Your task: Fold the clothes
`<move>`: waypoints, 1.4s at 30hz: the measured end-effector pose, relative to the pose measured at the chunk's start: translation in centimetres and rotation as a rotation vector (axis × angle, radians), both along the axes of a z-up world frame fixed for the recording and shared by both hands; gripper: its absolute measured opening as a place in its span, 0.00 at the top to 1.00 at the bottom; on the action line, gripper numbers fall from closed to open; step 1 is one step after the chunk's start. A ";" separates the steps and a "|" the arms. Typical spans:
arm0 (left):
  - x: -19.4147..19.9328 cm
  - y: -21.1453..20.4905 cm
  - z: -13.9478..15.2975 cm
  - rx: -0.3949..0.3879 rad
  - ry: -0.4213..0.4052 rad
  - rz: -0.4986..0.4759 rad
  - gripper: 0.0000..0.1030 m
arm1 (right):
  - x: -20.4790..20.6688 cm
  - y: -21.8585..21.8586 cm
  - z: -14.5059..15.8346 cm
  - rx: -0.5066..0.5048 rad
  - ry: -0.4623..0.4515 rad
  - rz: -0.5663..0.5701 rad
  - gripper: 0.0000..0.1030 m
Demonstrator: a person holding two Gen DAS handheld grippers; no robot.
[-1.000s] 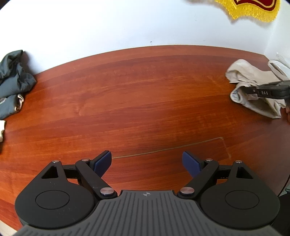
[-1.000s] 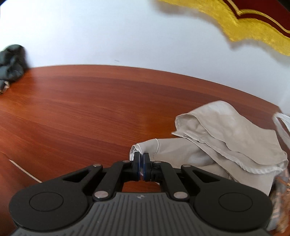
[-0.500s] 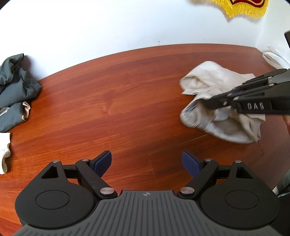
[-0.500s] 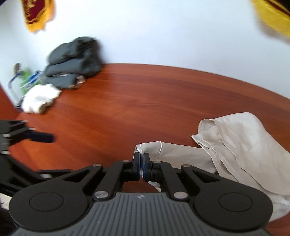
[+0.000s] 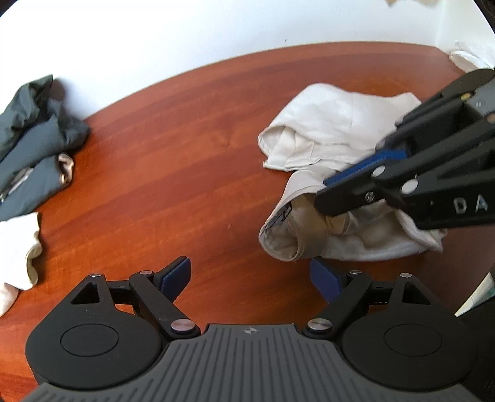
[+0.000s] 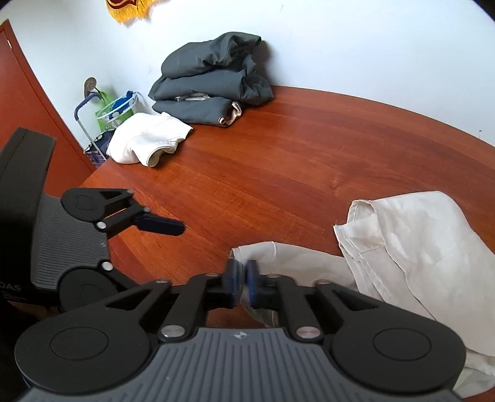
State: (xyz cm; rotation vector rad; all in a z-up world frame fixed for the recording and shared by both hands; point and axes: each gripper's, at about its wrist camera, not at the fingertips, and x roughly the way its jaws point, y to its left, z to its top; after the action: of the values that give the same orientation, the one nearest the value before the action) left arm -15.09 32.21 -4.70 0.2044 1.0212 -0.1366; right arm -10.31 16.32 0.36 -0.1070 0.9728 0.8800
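The table point(image 5: 191, 173), a reddish-brown wooden top, fills most of both views and runs back to a white wall point(image 6: 371, 46). A red and gold fringed banner point(image 6: 130, 9) hangs on that wall at the top of the right wrist view.

On the far left part of the table, against the wall edge, sits a pile of dark grey clothes point(image 6: 213, 83), roughly stacked. Just in front of it, at the table's left edge, lies a white folded garment point(image 6: 145, 140), touching the grey pile at one corner.

The beige garment point(image 5: 337, 133), crumpled and bunched, lies on the right part of the table, nearer the front edge than the back. One loose hem of it reaches toward the front edge.

The left gripper point(image 5: 252, 275) hangs above bare wood near the front edge, just beside the near end of the beige garment, with its blue pads spread wide and nothing between them.

The right gripper point(image 6: 243, 283) comes in from the right over the beige garment. Its jaws are opening; a strip of the beige cloth lies between the blue pads, which look parted from it, though the blur makes contact hard to judge.

Beyond the table's left edge stands a small cart point(image 6: 105, 123) with a blue handle and a green bag.
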 end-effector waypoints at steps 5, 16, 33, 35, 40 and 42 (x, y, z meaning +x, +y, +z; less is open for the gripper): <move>-0.6 0.1 -0.2 -0.003 0.019 0.000 0.17 | -0.2 -1.0 -0.2 -0.036 -0.017 -0.019 0.57; 0.8 -4.3 -0.4 -0.044 0.022 -0.027 0.17 | 1.9 -7.1 -3.1 -0.173 -0.030 -0.076 0.57; 2.8 -12.1 -3.1 -0.066 0.059 -0.038 0.34 | 5.3 -10.7 -8.5 -0.329 -0.131 0.073 0.57; 2.9 -12.5 -3.5 -0.062 0.066 -0.029 0.37 | 5.5 -10.5 -8.9 -0.344 -0.163 0.101 0.57; 3.1 -13.4 -4.5 -0.049 0.077 -0.015 0.43 | 6.6 -10.2 -9.8 -0.380 -0.215 0.139 0.90; 3.1 -13.6 -4.8 -0.046 0.087 -0.008 0.44 | 7.1 -10.4 -9.4 -0.376 -0.225 0.121 0.97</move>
State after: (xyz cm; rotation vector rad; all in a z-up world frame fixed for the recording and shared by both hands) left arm -11.98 18.58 -9.52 0.1620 1.1024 -0.1776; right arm -3.16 5.92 -9.08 -0.5793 0.9166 0.7670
